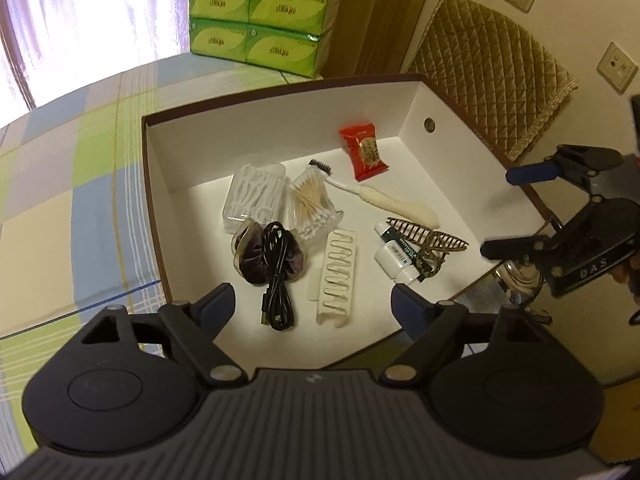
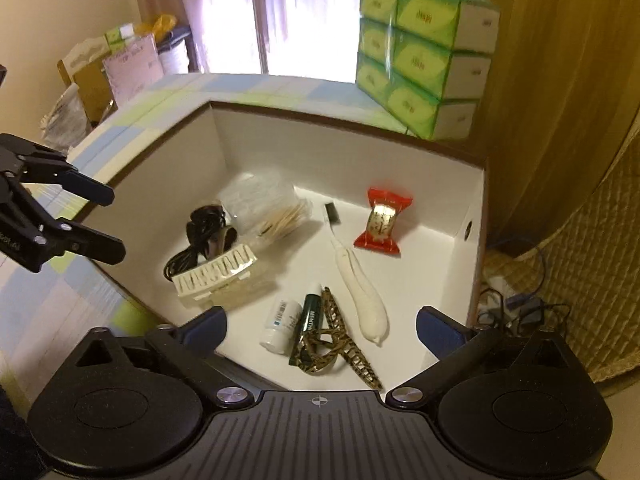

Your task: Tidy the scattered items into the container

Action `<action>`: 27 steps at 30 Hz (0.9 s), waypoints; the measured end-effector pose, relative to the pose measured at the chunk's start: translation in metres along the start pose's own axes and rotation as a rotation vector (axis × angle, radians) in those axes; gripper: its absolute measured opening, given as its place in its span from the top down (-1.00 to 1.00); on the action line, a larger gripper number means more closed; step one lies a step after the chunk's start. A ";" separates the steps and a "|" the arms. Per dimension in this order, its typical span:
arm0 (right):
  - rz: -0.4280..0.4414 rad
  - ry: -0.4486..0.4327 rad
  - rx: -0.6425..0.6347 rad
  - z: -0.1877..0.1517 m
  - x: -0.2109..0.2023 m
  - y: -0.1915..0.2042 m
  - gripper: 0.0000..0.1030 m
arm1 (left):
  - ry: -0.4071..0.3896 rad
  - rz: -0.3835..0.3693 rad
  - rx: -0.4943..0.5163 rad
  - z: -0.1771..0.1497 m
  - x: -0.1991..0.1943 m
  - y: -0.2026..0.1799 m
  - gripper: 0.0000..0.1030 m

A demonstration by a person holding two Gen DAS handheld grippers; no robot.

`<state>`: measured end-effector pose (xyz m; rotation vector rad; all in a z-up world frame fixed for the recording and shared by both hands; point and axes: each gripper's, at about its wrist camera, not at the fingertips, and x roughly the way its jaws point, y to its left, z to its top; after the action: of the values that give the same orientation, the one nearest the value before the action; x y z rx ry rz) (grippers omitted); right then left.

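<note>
In the left wrist view the left hand-held gripper [image 1: 312, 304] hangs over the near rim of the container [image 1: 156, 184], a shallow box with white inner walls and a brown edge, standing on a checked cloth in green, blue and cream; its jaws are spread wide and hold nothing. Directly ahead of the fingers lie the coiled black cable [image 1: 278, 280], its long axis running away from the gripper, draped over a dark velvet scrunchie [image 1: 256, 260], and beside it a white ribbed plastic strip [image 1: 338, 276]. Farther in sit a clear case of white floss picks [image 1: 254, 196], a clear box of cotton swabs [image 1: 314, 210], a cream-handled brush [image 1: 384, 200] lying aslant, two small tubes [image 1: 394, 252], a patterned hair clip [image 1: 424, 236] and a red foil snack packet [image 1: 364, 152]. The right hand-held gripper [image 1: 500, 208] hovers at the box's right edge, open and empty. In the right wrist view it [image 2: 320, 324] is nearest the tubes [image 2: 296, 320] and the hair clip [image 2: 340, 344], just ahead of its fingers, with the brush [image 2: 362, 288] pointing away. No loose item shows outside the box, so the tidying looks essentially complete; green tissue packs [image 2: 424, 64] stand stacked behind.
</note>
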<state>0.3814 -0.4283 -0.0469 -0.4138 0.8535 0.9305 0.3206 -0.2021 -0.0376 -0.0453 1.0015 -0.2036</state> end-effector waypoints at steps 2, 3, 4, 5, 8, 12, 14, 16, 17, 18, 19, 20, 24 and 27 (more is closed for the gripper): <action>-0.008 -0.016 0.036 -0.003 -0.007 0.002 -1.00 | -0.012 0.005 -0.003 -0.001 -0.004 -0.002 -0.69; -0.013 -0.019 0.055 -0.004 -0.010 0.003 -1.00 | -0.017 0.006 -0.005 -0.002 -0.006 -0.003 -0.71; -0.017 -0.018 0.070 -0.006 -0.012 0.004 -1.00 | -0.020 0.003 -0.005 -0.003 -0.008 -0.004 -0.73; -0.025 -0.020 0.082 -0.008 -0.015 0.005 -1.00 | -0.022 -0.002 -0.005 -0.005 -0.010 -0.005 -0.73; -0.054 -0.028 0.117 -0.014 -0.021 0.010 -1.00 | -0.027 -0.005 0.002 -0.010 -0.015 -0.010 -0.74; -0.084 -0.036 0.160 -0.023 -0.030 0.017 -1.00 | -0.036 -0.008 0.010 -0.017 -0.022 -0.016 -0.76; -0.108 -0.037 0.179 -0.027 -0.032 0.022 -1.00 | -0.044 -0.004 0.012 -0.022 -0.026 -0.019 -0.81; -0.117 -0.042 0.198 -0.031 -0.035 0.027 -1.00 | -0.053 0.006 0.018 -0.027 -0.030 -0.021 -0.83; -0.118 -0.048 0.207 -0.033 -0.037 0.029 -1.00 | -0.055 0.010 0.019 -0.029 -0.033 -0.021 -0.84; -0.116 -0.055 0.216 -0.035 -0.040 0.032 -1.00 | -0.059 0.014 0.019 -0.031 -0.035 -0.022 -0.86; -0.112 -0.062 0.225 -0.037 -0.042 0.035 -1.00 | -0.063 0.019 0.019 -0.033 -0.037 -0.023 -0.92; -0.110 -0.069 0.233 -0.038 -0.044 0.038 -1.00 | -0.068 0.025 0.018 -0.036 -0.040 -0.023 -0.94; -0.107 -0.087 0.263 -0.044 -0.049 0.049 -1.00 | -0.082 0.042 0.016 -0.044 -0.050 -0.024 -0.97; -0.106 -0.093 0.277 -0.049 -0.050 0.058 -1.00 | -0.090 0.056 0.014 -0.052 -0.057 -0.025 -0.97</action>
<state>0.2954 -0.4538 -0.0353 -0.1734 0.8528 0.7160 0.2440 -0.2128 -0.0152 -0.0133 0.9108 -0.1560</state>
